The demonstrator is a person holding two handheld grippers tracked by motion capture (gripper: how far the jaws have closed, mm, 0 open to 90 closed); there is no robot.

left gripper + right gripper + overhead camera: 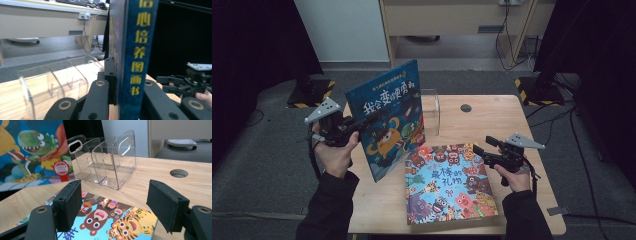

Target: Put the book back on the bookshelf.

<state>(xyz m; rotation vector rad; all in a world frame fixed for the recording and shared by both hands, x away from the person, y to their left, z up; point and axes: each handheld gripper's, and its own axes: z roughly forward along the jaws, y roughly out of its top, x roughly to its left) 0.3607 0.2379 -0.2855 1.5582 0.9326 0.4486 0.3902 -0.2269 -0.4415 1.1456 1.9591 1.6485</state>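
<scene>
The wooden bench [522, 120] is pale, with a small round hole [466, 108] toward its far side and bare wood around it. Nearest the person, a picture book with cartoon animals [449, 184] lies flat, its lower edge close to the bench's front edge. The right tool [480, 150] hovers just over this book's upper right corner with its jaws spread apart and nothing between them; in the right gripper view the bears and tigers on the cover show below the two black pads.

The left tool [362, 123] is clenched on the blue book [389, 119], gripping it at its spine edge and holding it upright and tilted above the bench's left side, clear of the surface. Its cover is deep blue with yellow and white lettering, an orange creature and a green one; the spine [136, 57] carries yellow characters and sits tight between the jaws in the left gripper view.

Behind the blue book stands a clear plastic rack [105, 161] with several upright dividers and handle cut-outs, empty slots facing up, well apart from the flat book. The right half of the bench beyond the flat book is open wood.

Past the bench lies grey floor [472, 75], a light wooden cabinet [452, 20], loose cables [512, 35], and dark curtains on both sides.
</scene>
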